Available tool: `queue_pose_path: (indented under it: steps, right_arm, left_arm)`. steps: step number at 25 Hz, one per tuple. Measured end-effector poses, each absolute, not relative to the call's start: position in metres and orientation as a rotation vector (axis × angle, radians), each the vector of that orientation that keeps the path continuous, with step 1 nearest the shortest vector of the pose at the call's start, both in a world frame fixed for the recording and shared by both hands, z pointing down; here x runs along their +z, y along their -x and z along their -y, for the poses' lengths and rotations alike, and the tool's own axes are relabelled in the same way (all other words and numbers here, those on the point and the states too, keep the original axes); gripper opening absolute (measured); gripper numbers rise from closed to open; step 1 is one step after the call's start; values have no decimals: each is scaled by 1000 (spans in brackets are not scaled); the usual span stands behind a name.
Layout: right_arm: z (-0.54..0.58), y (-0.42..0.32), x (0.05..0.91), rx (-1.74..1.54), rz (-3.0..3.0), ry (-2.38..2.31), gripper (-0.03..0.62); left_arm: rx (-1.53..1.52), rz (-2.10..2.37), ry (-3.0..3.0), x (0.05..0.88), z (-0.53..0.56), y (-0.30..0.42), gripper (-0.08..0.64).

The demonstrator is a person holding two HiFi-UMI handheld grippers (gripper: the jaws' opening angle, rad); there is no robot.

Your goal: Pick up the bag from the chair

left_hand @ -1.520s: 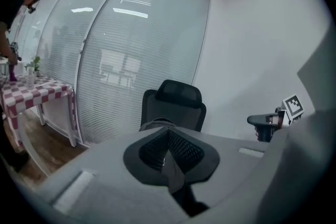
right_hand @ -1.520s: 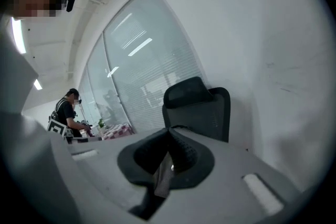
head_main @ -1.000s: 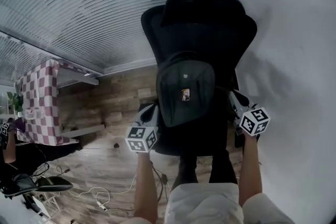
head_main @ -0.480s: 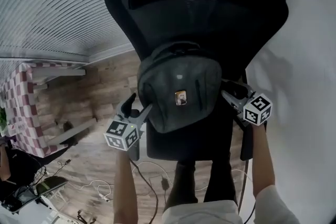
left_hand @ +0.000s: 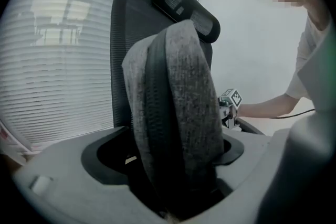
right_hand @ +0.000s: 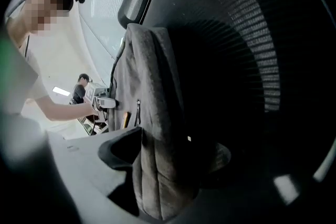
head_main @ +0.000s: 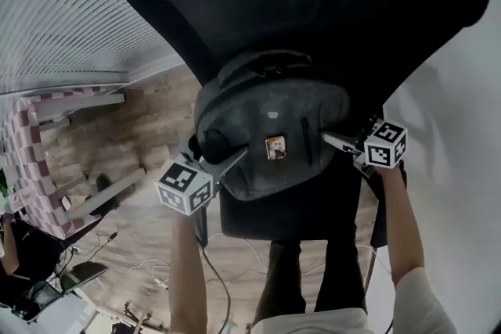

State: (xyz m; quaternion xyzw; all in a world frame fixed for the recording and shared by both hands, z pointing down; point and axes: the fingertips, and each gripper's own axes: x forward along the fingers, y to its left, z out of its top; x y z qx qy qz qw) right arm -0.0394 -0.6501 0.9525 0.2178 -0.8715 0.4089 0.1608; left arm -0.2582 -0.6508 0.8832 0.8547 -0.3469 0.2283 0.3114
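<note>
A grey backpack [head_main: 270,129] with a small yellow badge hangs upright in front of the black mesh office chair [head_main: 313,4], above its seat [head_main: 297,219]. My left gripper [head_main: 219,160] is shut on the bag's left side and my right gripper [head_main: 333,138] is shut on its right side. In the left gripper view the bag's grey flank and black zip band [left_hand: 178,113] fill the gap between the jaws, with the right gripper's marker cube [left_hand: 229,98] beyond it. In the right gripper view the bag's side [right_hand: 152,128] sits pinched between the jaws, against the chair back [right_hand: 236,60].
A pink-and-white checkered table [head_main: 31,160] stands at the left on the wooden floor. Cables [head_main: 219,278] lie on the floor below the chair. Window blinds [head_main: 70,4] run along the far left and a white wall [head_main: 462,168] is on the right. Another person [right_hand: 81,86] stands far off.
The bag has risen off the chair seat toward the camera and looks larger. Both grippers moved up with it, holding its sides.
</note>
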Motion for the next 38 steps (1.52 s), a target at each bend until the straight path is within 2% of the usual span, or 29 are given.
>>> queue_pose_path:
  steps: [5,7,8,12,20,31,38]
  right_arm:
    - [650,65,950,1195,2552,-551,329]
    - [647,68,947,1115,2545,-546,297]
    - [645,68,944,1081,2546,-553,277]
    - [628,68,925,972,2552,-613,216]
    - [597,61,863,795,2562,-718,186]
    - [544,42,735,807,2550,-827,175]
    - [495,30,634,686,2548,-913,170]
  left_arm:
    - [502,825,-2270,877,642,248,401]
    - [485,836,-2273,874,640,245,230]
    - [482,853,-2274,873,639,245,189]
    - [485,898,-2288,863,628,244,137]
    - [390,988,-2326,815,601,239,115]
    - [403,888,-2449,687,567,217,115]
    - [325,845,-2529,595,522,206,114]
